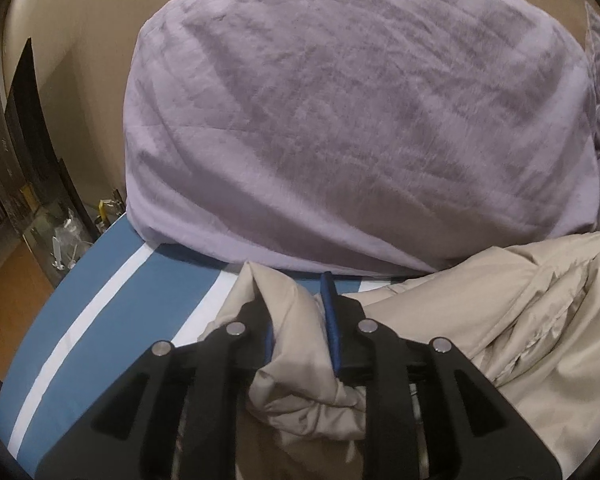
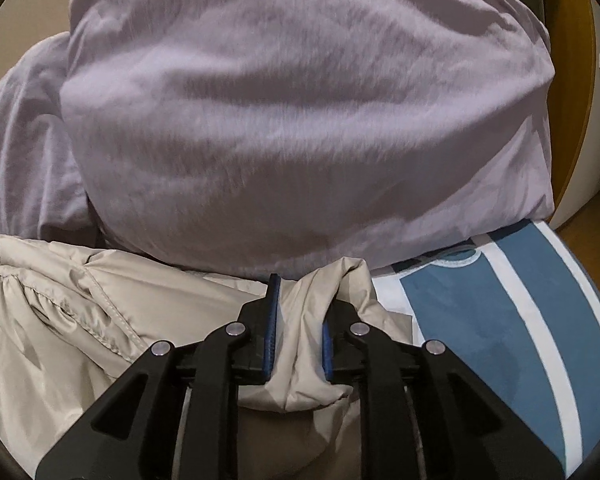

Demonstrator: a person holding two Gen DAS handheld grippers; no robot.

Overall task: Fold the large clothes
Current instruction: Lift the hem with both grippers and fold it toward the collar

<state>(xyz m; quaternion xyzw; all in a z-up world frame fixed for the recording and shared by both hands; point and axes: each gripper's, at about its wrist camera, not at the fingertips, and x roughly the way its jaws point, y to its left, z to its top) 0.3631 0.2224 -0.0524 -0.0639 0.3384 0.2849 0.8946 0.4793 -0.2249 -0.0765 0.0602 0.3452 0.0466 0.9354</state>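
Both claws gripping the jacket on the bed

A big lilac duvet mound crowds the blue-and-white striped sheet. The shiny beige puffer jacket lies in front; left claw and right claw, each part-closed, pinch bunched fabric. I'd lift evenly, keeping the edge taut.

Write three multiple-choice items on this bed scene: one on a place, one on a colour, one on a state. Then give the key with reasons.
1. Where is the lilac duvet relative to the beige jacket?
A. beyond it
B. underneath it
C. inside it

2. The sheet is:
A. red with dots
B. blue with white stripes
C. plain green

3. The left gripper and right gripper are:
A. both empty
B. one empty
C. both clamping jacket fabric

Key: A, the duvet bulks past the jacket; B, white bands cross blue; C, beige folds sit between both pairs of fingers.
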